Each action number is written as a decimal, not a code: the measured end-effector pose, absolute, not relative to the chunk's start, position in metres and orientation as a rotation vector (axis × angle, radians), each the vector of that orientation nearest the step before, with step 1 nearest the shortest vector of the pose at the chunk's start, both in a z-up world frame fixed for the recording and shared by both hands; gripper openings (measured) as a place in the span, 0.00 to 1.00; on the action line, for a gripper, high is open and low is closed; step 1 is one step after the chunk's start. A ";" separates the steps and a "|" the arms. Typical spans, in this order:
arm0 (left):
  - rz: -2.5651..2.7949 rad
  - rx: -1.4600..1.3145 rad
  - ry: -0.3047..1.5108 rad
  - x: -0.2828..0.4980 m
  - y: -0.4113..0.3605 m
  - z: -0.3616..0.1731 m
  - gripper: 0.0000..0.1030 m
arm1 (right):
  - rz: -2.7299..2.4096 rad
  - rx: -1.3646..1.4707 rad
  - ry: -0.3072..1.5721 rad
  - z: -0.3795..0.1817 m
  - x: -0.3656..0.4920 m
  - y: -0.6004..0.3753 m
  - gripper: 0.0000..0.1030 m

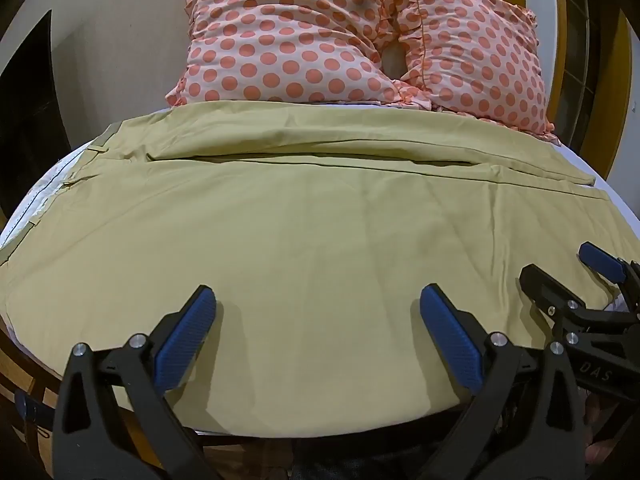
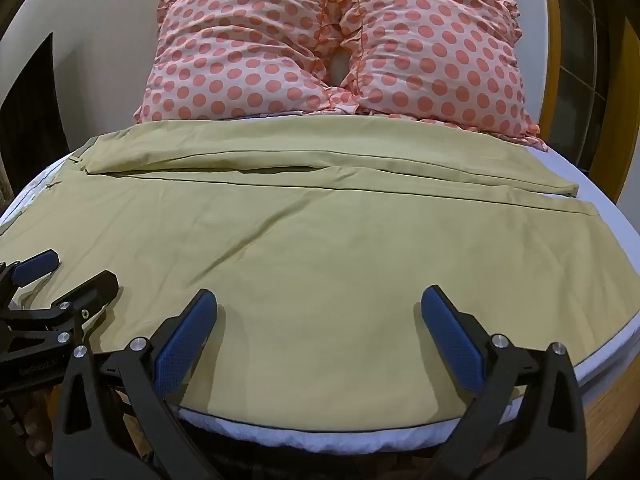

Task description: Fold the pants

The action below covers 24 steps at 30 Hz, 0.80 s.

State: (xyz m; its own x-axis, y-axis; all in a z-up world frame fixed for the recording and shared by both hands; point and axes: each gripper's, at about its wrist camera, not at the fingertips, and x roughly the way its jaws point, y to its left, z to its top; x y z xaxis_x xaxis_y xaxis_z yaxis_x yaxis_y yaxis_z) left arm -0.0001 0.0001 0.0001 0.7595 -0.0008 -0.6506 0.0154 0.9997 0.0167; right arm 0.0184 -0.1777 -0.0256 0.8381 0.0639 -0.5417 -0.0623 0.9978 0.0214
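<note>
Khaki pants [image 1: 304, 216] lie flat across the white bed, waistband [image 1: 52, 200] at the left, leg hems at the right, one leg behind the other. They also fill the right wrist view [image 2: 320, 232]. My left gripper [image 1: 318, 304] is open and empty, hovering over the near leg by the bed's front edge. My right gripper [image 2: 320, 306] is open and empty over the same leg, further right. Each gripper shows in the other's view: the right one [image 1: 560, 268] at the right edge, the left one [image 2: 76, 270] at the left edge, both open.
Two pink pillows with orange dots [image 1: 360, 36] lean at the head of the bed, just behind the far leg. The white mattress edge [image 2: 320, 436] and wooden bed frame [image 2: 608, 404] run along the front. A wall stands at the left.
</note>
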 end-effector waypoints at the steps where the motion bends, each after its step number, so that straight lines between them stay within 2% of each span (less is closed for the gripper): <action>1: -0.009 0.021 0.709 0.000 0.000 0.000 0.98 | 0.067 0.003 0.573 -0.026 0.018 -0.178 0.99; 24: -0.008 0.023 0.705 0.000 0.000 0.000 0.98 | 0.067 0.003 0.566 -0.026 0.018 -0.178 0.99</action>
